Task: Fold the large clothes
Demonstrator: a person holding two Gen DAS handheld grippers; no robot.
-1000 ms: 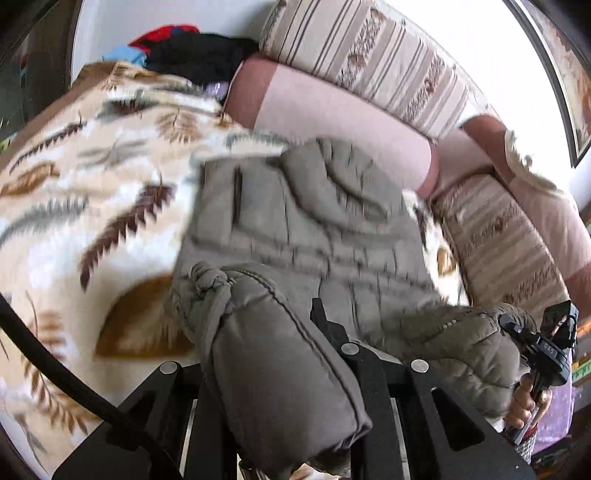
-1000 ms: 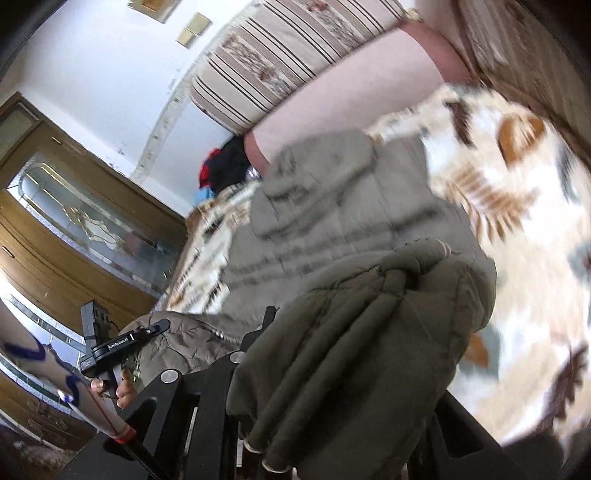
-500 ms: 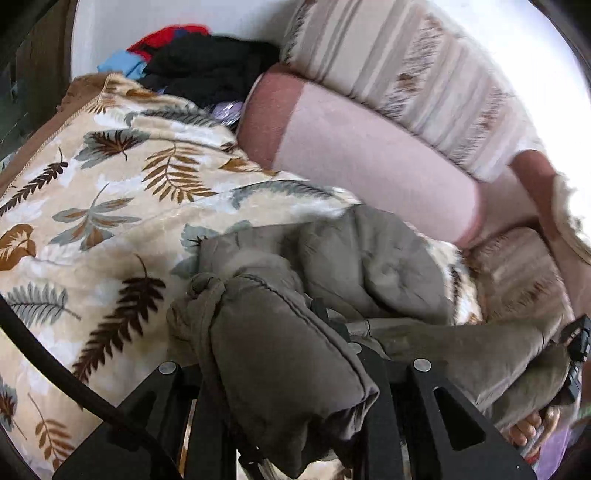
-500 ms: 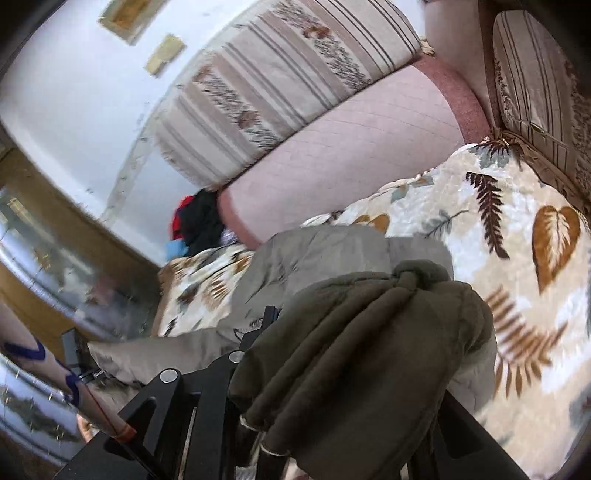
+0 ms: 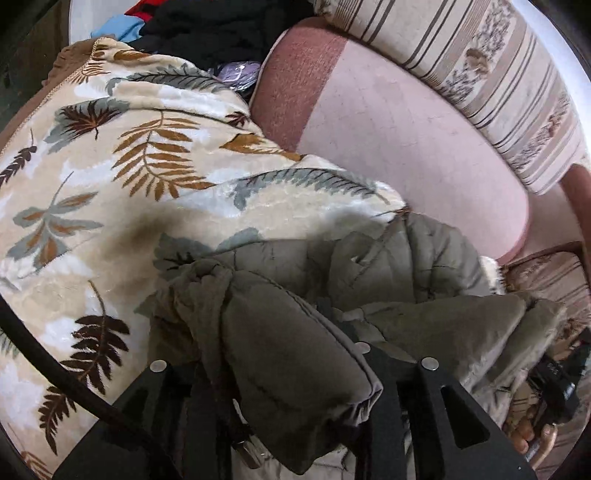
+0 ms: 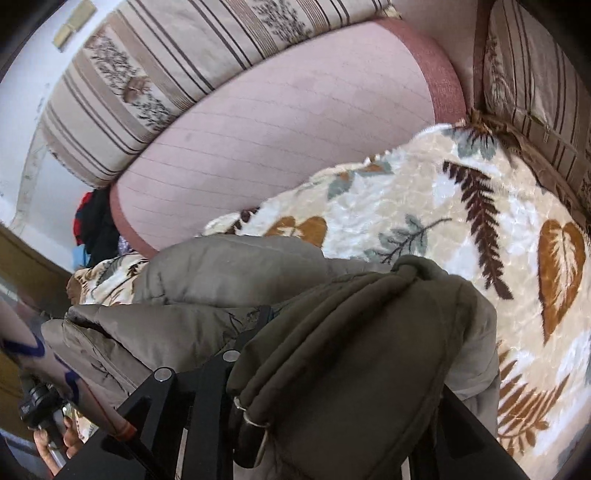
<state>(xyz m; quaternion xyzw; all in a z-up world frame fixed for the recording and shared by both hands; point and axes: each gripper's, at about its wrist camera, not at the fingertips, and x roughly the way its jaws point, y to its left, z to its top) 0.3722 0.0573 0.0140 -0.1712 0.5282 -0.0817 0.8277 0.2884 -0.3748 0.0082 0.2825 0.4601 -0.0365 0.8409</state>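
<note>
At nine o'clock in my left camera lies the leaf-print blanket (image 5: 122, 192), spread over the sofa seat. At twelve o'clock, beyond its far edge, sits a heap of dark clothes (image 5: 207, 26). From one to three o'clock runs the pink backrest (image 5: 399, 129), with a striped cushion (image 5: 480, 62) on top of it. The jacket (image 5: 388, 258), olive and quilted, lies bunched on the blanket from the centre toward four o'clock. My left gripper (image 5: 291, 369) is clamped on a thick fold of it at six o'clock; the fabric spills over both fingers.

In my right camera, my left hand (image 6: 55, 443) shows at eight o'clock, on its handle. The jacket (image 6: 229, 273) stretches from there to the centre, resting on the blanket (image 6: 480, 229), which fills three to five o'clock. My right gripper (image 6: 332, 369) is closed on a bundled dark part of the jacket at six o'clock. The backrest (image 6: 295, 122) crosses at twelve.
</note>
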